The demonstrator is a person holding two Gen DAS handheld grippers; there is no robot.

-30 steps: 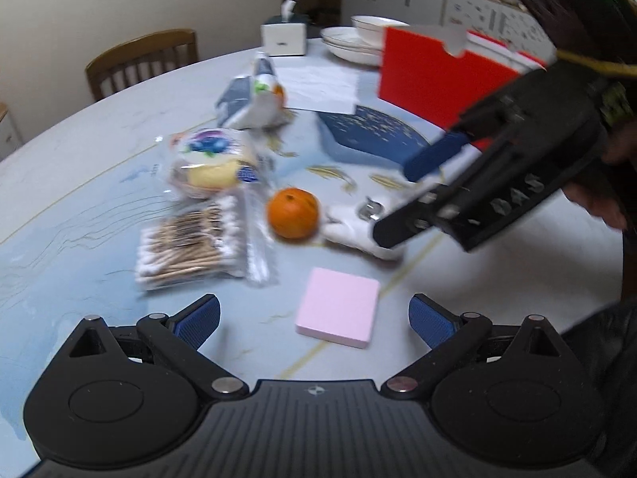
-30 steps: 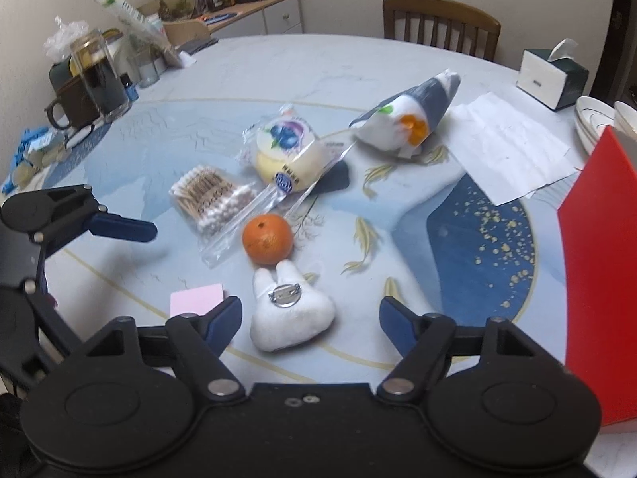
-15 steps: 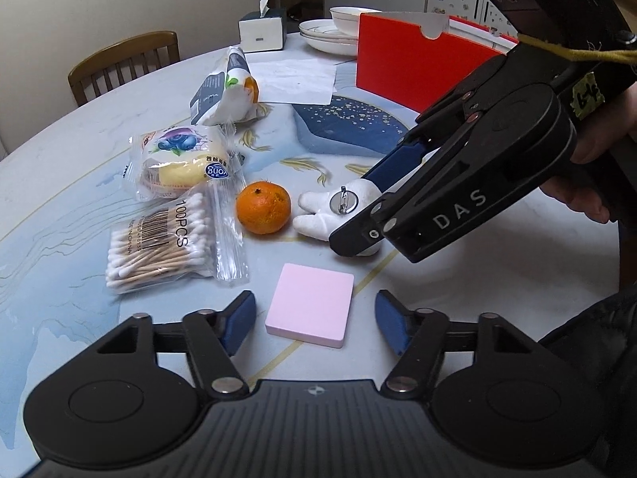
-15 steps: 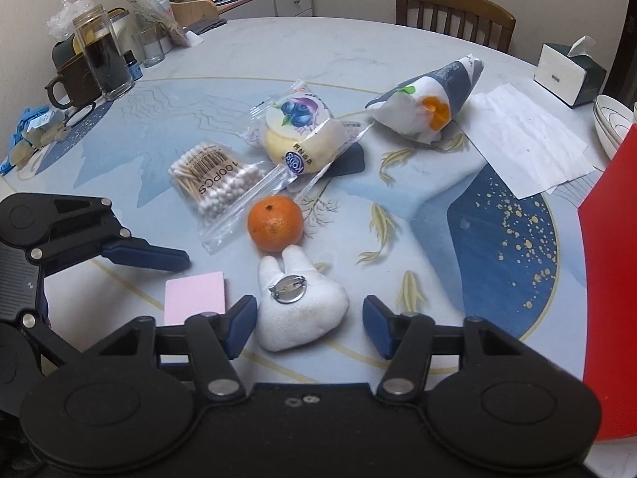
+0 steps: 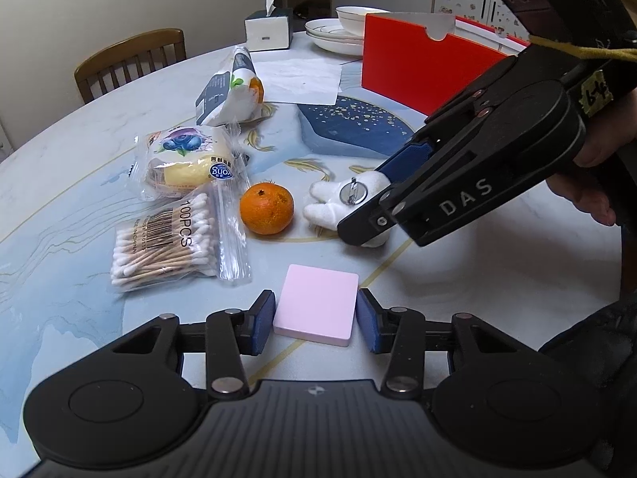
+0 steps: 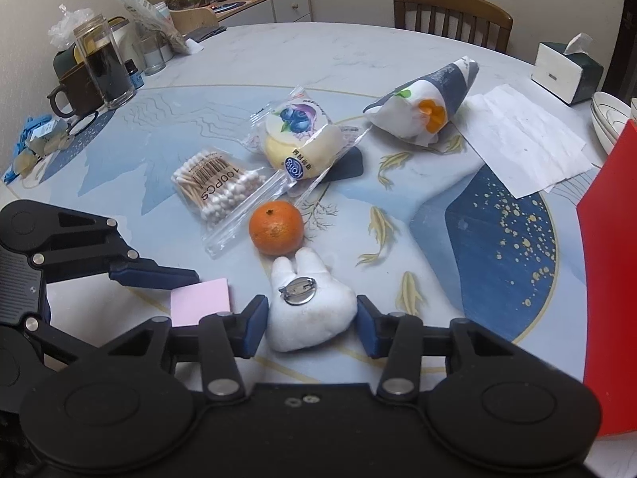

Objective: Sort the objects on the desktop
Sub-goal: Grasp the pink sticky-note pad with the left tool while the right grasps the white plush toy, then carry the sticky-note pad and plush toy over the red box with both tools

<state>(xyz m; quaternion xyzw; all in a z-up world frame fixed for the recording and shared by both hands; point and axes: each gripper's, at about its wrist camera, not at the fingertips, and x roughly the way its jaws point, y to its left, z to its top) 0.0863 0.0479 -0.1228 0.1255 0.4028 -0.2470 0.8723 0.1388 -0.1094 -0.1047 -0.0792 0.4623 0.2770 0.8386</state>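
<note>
Sorting has barely begun: everything lies loose on the marbled round table (image 5: 79,167). The left gripper (image 5: 315,324) is closing around the flat pink square sticky-note pad (image 5: 318,308); its pads seem just short of contact. The right gripper (image 6: 311,326) is closing on the white plush rabbit brooch (image 6: 310,310), gaps visible. The orange tangerine (image 6: 276,228) and the clear bag of cotton swabs (image 6: 217,185) lie untouched.

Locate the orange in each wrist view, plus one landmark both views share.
Left wrist: orange sits mid-frame, left of centre, between the cotton swab bag and the white plush.
Right wrist: orange sits centre-left, just above the white plush, right of the swab bag.
Shared landmark: the tissue box, top centre in the left view and upper right in the right view.
</note>
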